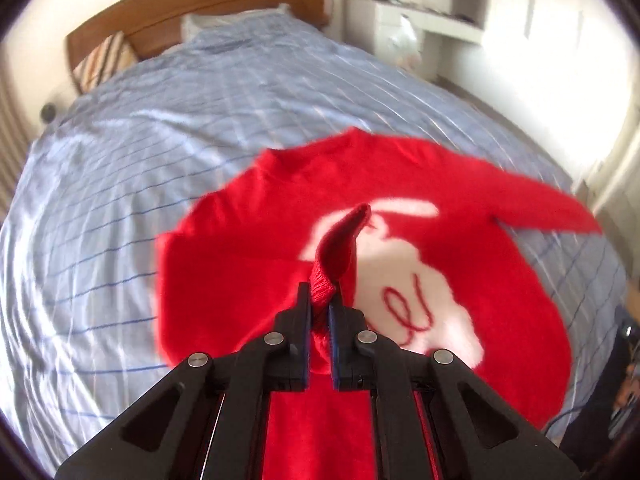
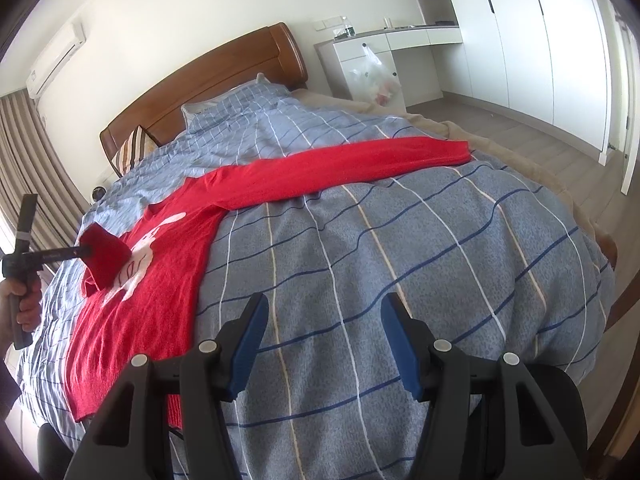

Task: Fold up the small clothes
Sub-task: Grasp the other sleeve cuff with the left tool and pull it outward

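Observation:
A small red sweater (image 1: pixel 248 256) with a white figure on its chest lies flat on the blue checked bedcover (image 1: pixel 120 200). My left gripper (image 1: pixel 319 300) is shut on the cuff of its left sleeve (image 1: pixel 340 240) and holds it above the chest. In the right wrist view the sweater (image 2: pixel 160 304) lies at the left, its other sleeve (image 2: pixel 360 164) stretched out flat to the right. The left gripper (image 2: pixel 82 251) shows there with the sleeve cuff (image 2: pixel 106 258). My right gripper (image 2: pixel 324 344) is open and empty above the bare bedcover (image 2: pixel 400 260), to the right of the sweater.
A wooden headboard (image 2: pixel 208 80) and a striped pillow (image 2: pixel 130 152) are at the far end of the bed. A white desk with a plastic bag (image 2: pixel 376 76) stands beyond the bed, with white wardrobes (image 2: pixel 540 40) at the right. Curtains (image 2: pixel 28 168) hang at the left.

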`<control>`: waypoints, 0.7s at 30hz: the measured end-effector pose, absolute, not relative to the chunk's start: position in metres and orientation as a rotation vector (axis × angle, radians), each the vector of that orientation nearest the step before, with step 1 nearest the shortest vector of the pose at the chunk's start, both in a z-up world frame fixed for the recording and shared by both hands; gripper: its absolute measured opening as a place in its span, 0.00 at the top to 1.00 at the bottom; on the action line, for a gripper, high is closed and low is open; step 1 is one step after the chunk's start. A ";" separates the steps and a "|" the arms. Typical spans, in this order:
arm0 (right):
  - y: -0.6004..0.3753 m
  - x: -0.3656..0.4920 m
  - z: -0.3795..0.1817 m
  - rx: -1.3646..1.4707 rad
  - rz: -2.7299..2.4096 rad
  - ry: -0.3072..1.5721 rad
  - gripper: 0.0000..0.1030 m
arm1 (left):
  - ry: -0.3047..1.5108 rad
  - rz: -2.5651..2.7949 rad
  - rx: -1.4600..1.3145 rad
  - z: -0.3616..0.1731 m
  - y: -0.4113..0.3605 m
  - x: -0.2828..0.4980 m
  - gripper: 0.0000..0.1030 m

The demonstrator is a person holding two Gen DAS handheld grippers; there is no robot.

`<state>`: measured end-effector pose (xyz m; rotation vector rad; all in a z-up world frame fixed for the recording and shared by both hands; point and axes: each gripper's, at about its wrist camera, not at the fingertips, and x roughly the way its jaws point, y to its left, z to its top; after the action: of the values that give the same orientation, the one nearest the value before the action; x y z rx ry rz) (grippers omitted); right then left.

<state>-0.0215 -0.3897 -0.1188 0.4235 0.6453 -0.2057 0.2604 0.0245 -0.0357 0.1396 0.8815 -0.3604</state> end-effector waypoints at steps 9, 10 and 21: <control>-0.380 -0.017 -0.122 0.410 -0.193 0.654 0.43 | 0.879 0.296 -0.151 -0.053 0.228 0.271 0.95; -0.379 -0.017 -0.122 0.404 -0.192 0.653 0.43 | 0.884 0.352 -0.169 -0.060 0.244 0.268 0.95; -0.376 -0.012 -0.125 0.383 -0.196 0.661 0.43 | 0.957 0.631 -0.287 -0.122 0.331 0.225 0.95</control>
<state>-0.0123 -0.3759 -0.1247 0.3831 0.6606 -0.1961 0.2254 0.3309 -0.1219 -0.2871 0.9569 0.6307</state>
